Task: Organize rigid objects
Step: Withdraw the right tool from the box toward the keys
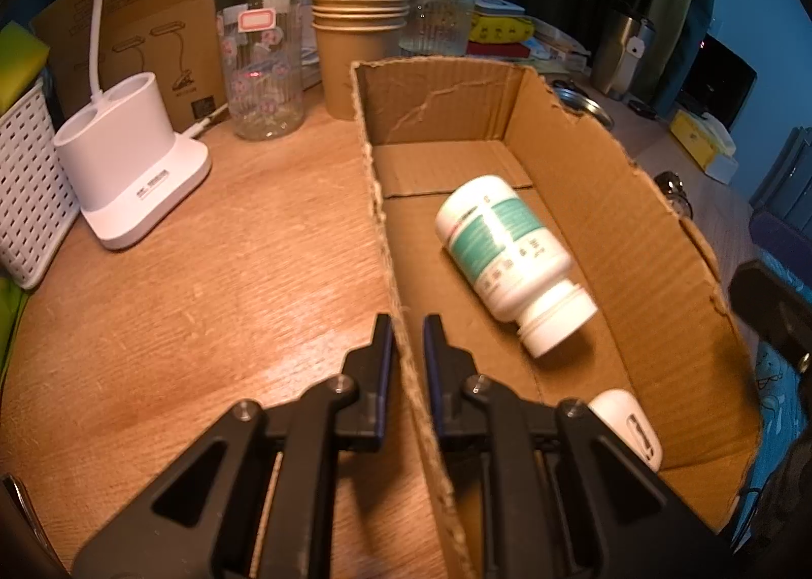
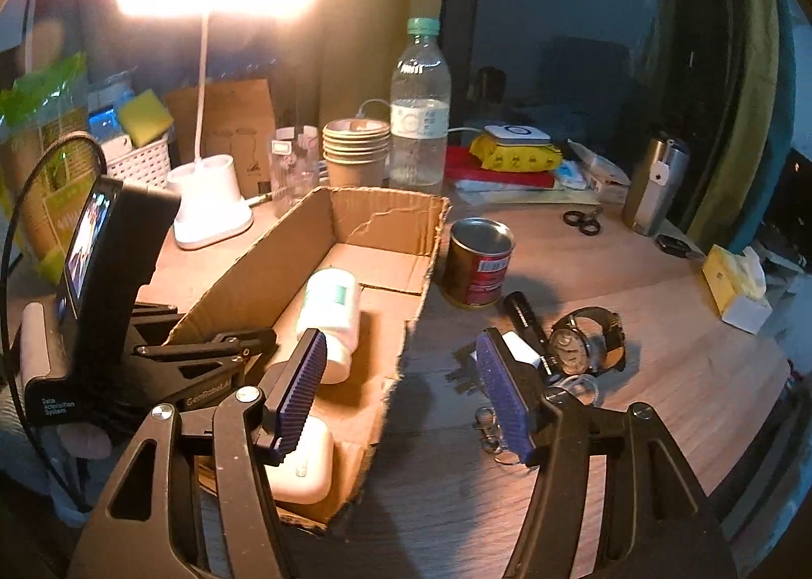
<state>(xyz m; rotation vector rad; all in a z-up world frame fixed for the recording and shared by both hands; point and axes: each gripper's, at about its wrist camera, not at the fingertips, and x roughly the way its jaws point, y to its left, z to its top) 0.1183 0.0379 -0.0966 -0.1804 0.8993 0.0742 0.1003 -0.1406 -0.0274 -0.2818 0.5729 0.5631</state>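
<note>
The left gripper [image 1: 407, 320] was clamped on the near side wall of the open cardboard box [image 1: 634, 244], one of its fingers [image 1: 381, 350] outside the wall and the other inside, pressed close on the torn edge. Inside the box a white pill bottle [image 1: 512, 259] with a green label lay on its side, cap toward the camera, and a white rounded case [image 1: 629, 421] rested in the near corner — partly hidden behind the gripper.

The right gripper [image 2: 401, 391] hung above the box's near right corner with its fingers well apart and nothing between them; the left one stood over the box's inside, the right one over the wooden surface [image 2: 660, 274].

Outside the box, to its right, sat a red tin can [image 2: 479, 262] touching or just beside the wall, a black flashlight [image 2: 525, 320], a wristwatch [image 2: 583, 340] and a metal key clip [image 2: 489, 427]. Behind the box stood a stack of paper cups [image 2: 355, 150], a water bottle [image 2: 420, 112] and a lit white desk lamp [image 2: 210, 203].
</note>
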